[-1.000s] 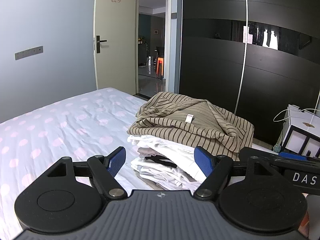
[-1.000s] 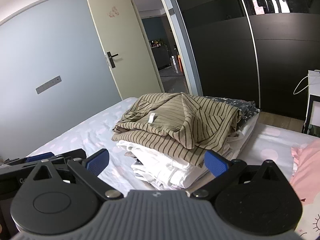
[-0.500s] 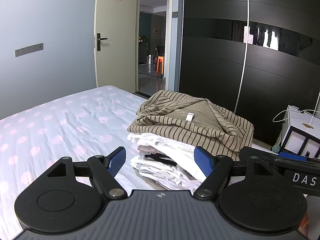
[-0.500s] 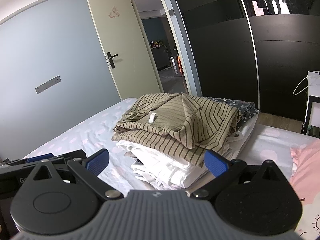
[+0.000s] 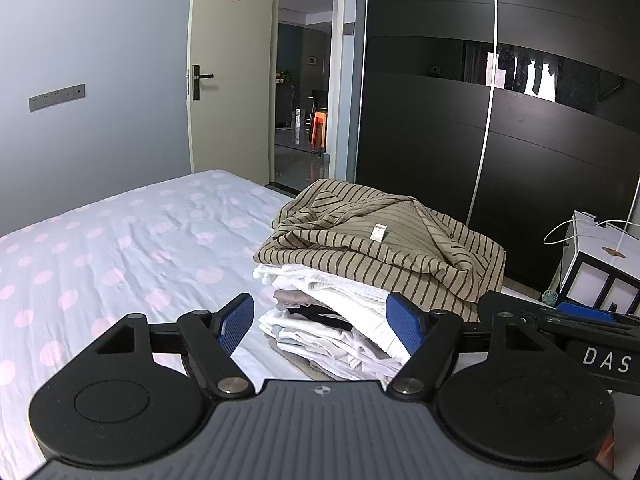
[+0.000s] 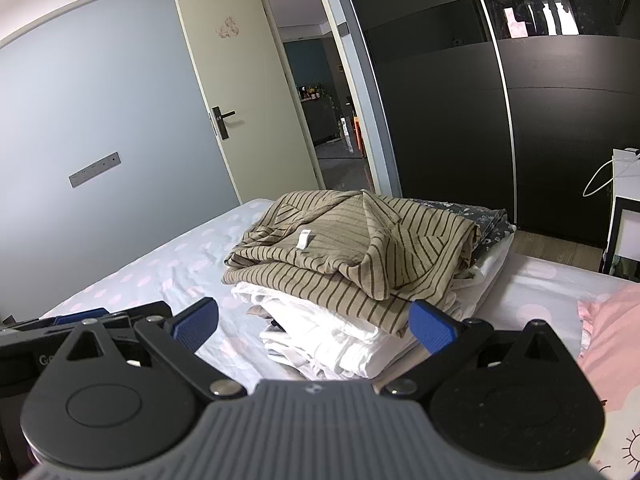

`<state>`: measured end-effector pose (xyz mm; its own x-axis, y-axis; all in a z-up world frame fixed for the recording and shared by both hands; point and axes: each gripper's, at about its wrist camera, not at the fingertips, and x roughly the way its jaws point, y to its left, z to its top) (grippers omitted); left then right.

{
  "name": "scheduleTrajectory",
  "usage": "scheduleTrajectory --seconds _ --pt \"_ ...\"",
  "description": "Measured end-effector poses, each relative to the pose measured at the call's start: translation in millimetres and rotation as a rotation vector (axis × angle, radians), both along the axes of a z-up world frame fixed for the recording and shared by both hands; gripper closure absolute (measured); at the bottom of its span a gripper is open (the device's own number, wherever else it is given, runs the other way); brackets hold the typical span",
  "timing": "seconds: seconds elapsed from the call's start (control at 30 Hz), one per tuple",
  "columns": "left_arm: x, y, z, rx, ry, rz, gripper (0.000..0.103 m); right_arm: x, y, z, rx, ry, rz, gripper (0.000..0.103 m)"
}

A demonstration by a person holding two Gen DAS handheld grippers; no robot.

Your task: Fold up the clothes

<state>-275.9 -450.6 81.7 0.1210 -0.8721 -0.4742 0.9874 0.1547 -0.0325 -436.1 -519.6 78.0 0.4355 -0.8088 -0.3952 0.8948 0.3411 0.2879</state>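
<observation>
Looking along the left gripper [image 5: 320, 322], its blue pads [image 5: 237, 322] stand apart and are drawing slightly together, with nothing clamped between them; the near end of a pile of clothes [image 5: 360, 292] shows in the gap but lies beyond the tips, untouched. That pile sits on the bed [image 5: 120, 248], on a pale sheet with pink dots, toward its right side. On top lies a tan striped garment [image 5: 380, 244], loosely bunched with a white label showing, over white folded pieces [image 5: 340, 328] and a dark strip among them. Behind are an open door [image 5: 228, 80] and a black wardrobe [image 5: 540, 140]; part of the right gripper [image 5: 580, 320] shows at the right edge.

From the right wrist, the right gripper [image 6: 314, 322] has its pads wide apart and empty, short of the same pile [image 6: 352, 280]. A dark floral cloth [image 6: 480, 220] lies at the pile's far side, and a pink fabric [image 6: 612, 340] lies on the bed at the right. The left gripper [image 6: 80, 324] shows at the left edge.
</observation>
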Motion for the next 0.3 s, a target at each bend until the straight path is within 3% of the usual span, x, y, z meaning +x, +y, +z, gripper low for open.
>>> scheduleTrajectory --seconds 0.3 --pt "0.8 2.6 0.1 -0.005 -0.007 -0.004 0.033 1.0 1.1 -0.9 0.004 0.0 0.004 0.001"
